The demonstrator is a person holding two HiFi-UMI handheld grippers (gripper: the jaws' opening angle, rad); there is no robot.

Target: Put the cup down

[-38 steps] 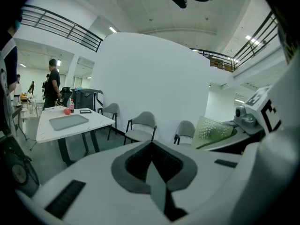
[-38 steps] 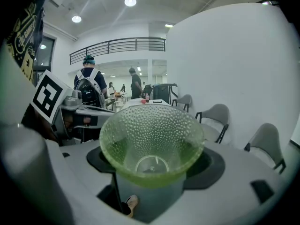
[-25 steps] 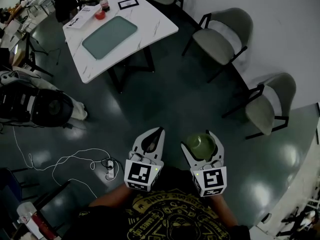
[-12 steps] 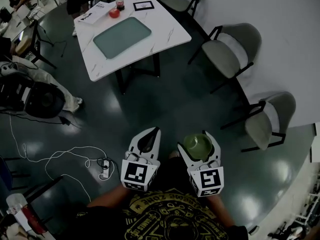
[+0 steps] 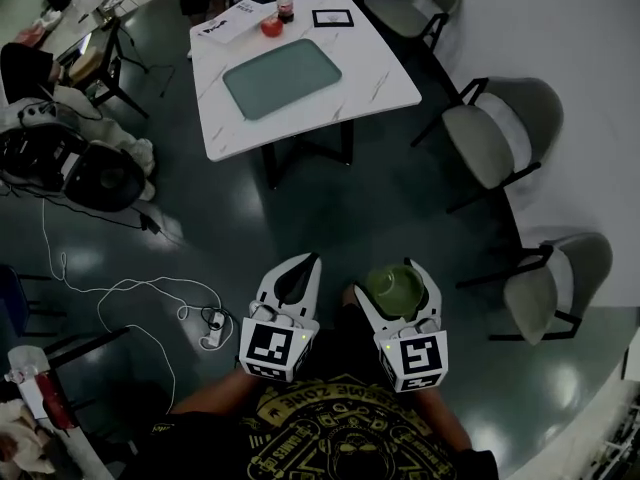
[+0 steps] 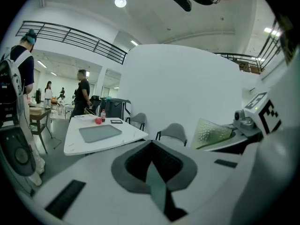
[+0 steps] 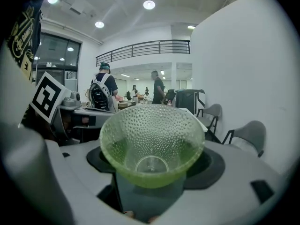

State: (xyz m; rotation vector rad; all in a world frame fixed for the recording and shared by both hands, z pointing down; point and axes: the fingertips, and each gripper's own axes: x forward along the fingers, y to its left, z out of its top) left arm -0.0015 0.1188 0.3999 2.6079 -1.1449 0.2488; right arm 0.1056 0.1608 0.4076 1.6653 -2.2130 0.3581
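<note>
A green dimpled glass cup (image 5: 394,288) sits upright between the jaws of my right gripper (image 5: 400,290), which is shut on it. In the right gripper view the cup (image 7: 152,142) fills the middle, rim up. My left gripper (image 5: 298,280) hangs beside it at the left, shut with nothing in it; its jaws meet in the left gripper view (image 6: 152,165), where the cup (image 6: 211,133) shows at the right. Both grippers are held close to my body, over the dark floor. The white marble table (image 5: 380,78) with a grey-green mat (image 5: 282,64) stands far ahead.
On the table's far end are a red object (image 5: 271,27), a bottle (image 5: 285,5), papers and a black frame (image 5: 332,17). Grey chairs (image 5: 495,138) line the right wall. Bags (image 5: 70,168) and a white cable (image 5: 120,298) lie on the floor at left. People stand far off.
The table and chairs have shifted right and closer in the head view as I walk towards them. Both grippers keep their pose, the cup still held in the right one.
</note>
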